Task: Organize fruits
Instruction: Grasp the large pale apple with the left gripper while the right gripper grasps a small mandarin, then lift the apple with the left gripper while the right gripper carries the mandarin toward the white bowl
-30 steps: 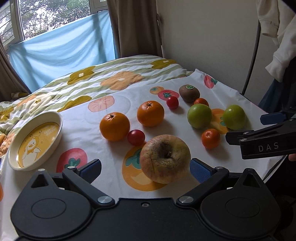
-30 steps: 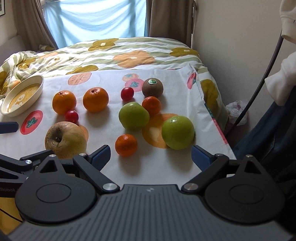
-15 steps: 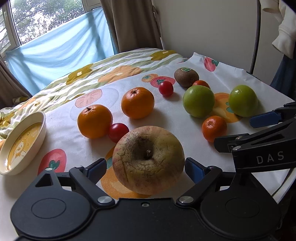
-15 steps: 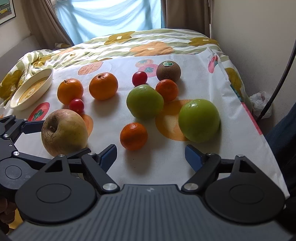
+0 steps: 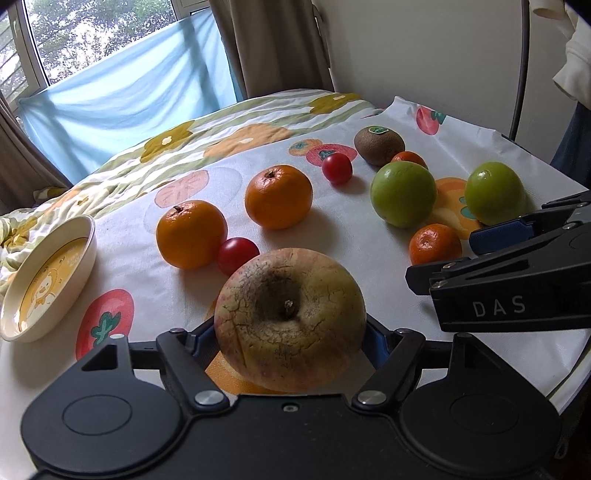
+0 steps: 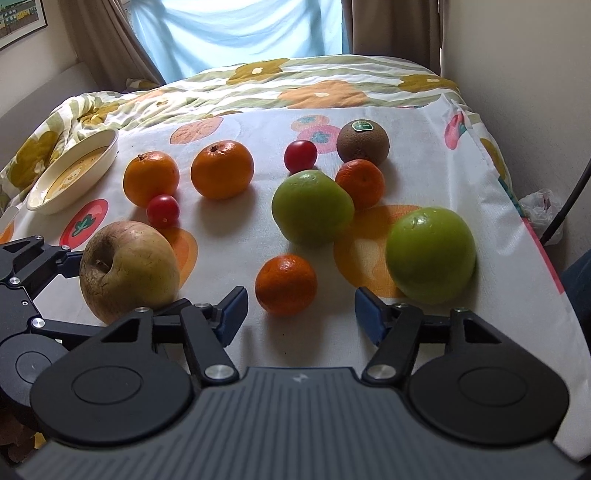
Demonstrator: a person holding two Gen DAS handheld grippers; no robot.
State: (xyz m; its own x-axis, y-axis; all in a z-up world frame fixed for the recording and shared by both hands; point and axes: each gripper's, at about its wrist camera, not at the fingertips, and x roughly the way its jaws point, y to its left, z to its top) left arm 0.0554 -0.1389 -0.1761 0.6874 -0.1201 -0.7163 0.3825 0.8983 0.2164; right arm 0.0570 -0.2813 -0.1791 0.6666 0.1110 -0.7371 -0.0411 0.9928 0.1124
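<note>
Ahead of me daylight comes through a window [image 5: 92, 33] half covered by a pale blue cloth sheet [image 5: 122, 107]. Brown curtains [image 5: 273, 48] hang right of it, a plain cream wall [image 5: 417, 48] beyond. Below lies a floral striped bedspread [image 6: 303, 85].

The letters "DAS" stand in pale capitals on the black side of the right gripper [image 5: 498, 236], seen from the left wrist view. The kiwi [image 6: 363, 142] bears a small green sticker on top, but its print is too small to read.
</note>
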